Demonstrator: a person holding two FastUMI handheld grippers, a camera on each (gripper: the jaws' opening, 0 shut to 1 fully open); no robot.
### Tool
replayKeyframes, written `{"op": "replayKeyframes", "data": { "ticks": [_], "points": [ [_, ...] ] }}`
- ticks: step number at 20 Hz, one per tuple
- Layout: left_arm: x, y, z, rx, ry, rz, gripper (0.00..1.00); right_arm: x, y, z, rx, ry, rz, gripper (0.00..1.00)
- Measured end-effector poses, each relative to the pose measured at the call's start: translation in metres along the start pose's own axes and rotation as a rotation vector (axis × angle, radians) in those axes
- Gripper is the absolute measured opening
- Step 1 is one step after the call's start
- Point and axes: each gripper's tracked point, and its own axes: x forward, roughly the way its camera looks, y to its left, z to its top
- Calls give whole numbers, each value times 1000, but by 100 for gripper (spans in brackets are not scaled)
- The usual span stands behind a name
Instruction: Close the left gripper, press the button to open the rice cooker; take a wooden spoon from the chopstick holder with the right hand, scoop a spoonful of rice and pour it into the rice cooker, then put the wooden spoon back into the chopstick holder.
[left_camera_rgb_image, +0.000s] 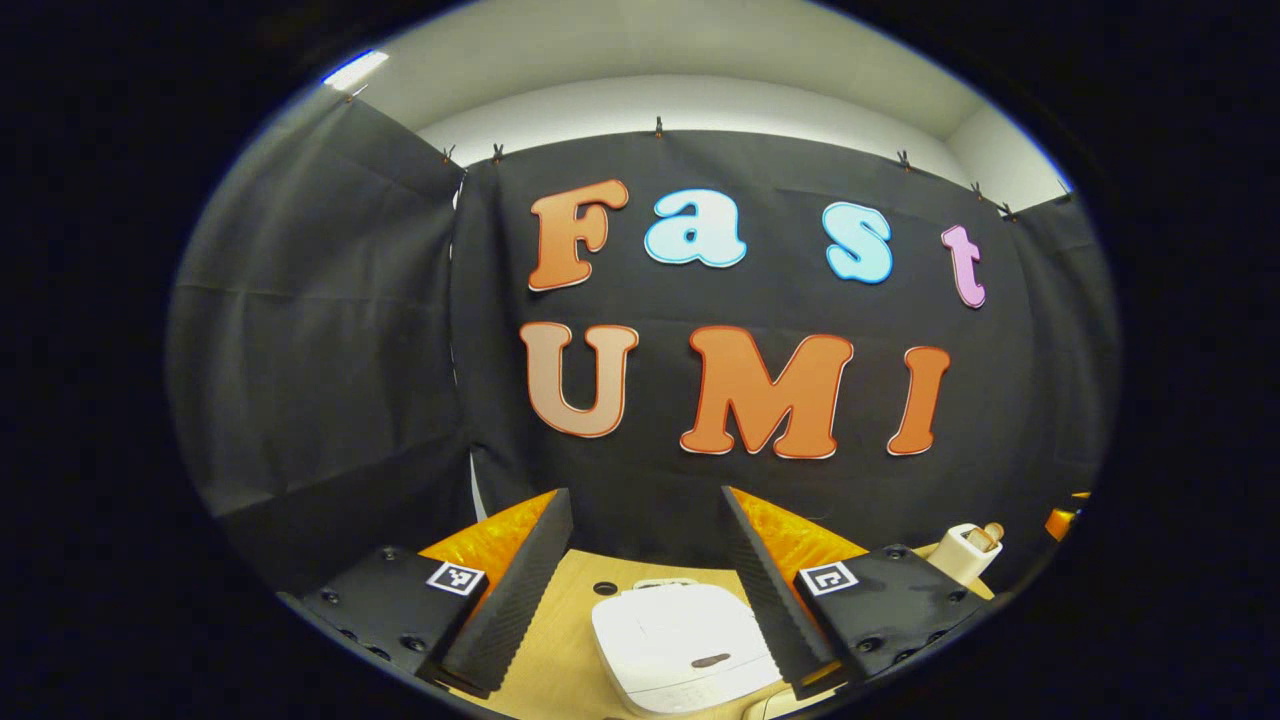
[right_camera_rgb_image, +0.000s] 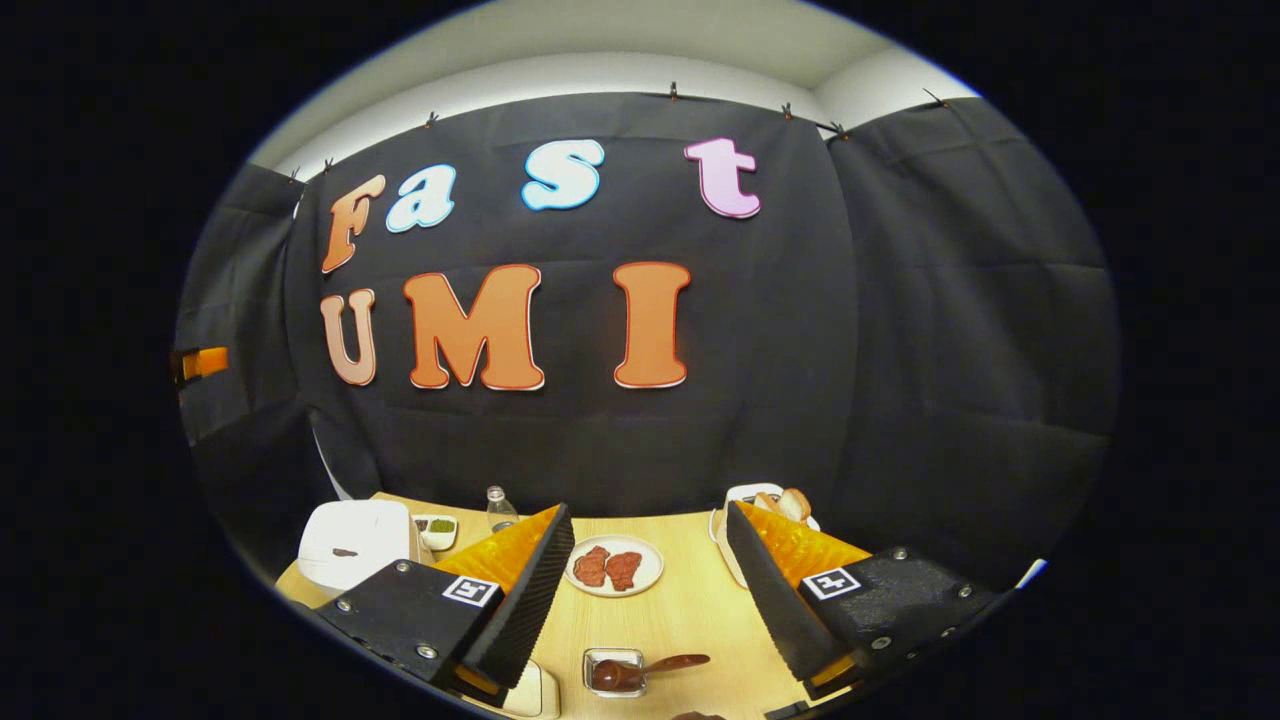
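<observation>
The white rice cooker (left_camera_rgb_image: 680, 645) sits with its lid down on the wooden table (left_camera_rgb_image: 560, 650), seen low between the fingers of my left gripper (left_camera_rgb_image: 645, 495). That gripper is open, holds nothing and hangs above the cooker. A dark button (left_camera_rgb_image: 710, 660) shows on the lid's near side. The white chopstick holder (left_camera_rgb_image: 963, 552), with a wooden spoon (left_camera_rgb_image: 990, 533) sticking out, stands to the right. In the right gripper view my right gripper (right_camera_rgb_image: 648, 510) is open and holds nothing. The cooker (right_camera_rgb_image: 355, 540) is at its far left, and the holder (right_camera_rgb_image: 760, 495) is partly hidden behind its right finger.
On the table (right_camera_rgb_image: 690, 610) are a plate of reddish meat (right_camera_rgb_image: 613, 567), a small dish of green food (right_camera_rgb_image: 437, 527), a small bottle (right_camera_rgb_image: 498, 508) and a glass box with a dark spoon (right_camera_rgb_image: 620, 672). The black cloth wall closes off the back and sides.
</observation>
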Motion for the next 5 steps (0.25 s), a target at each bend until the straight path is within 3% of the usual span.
{"op": "replayKeyframes", "data": {
  "ticks": [5],
  "points": [
    [-13, 0, 15, -2, -36, -13, 98, -7, 1, 13, -9, -27, 1, 95]
  ]
}}
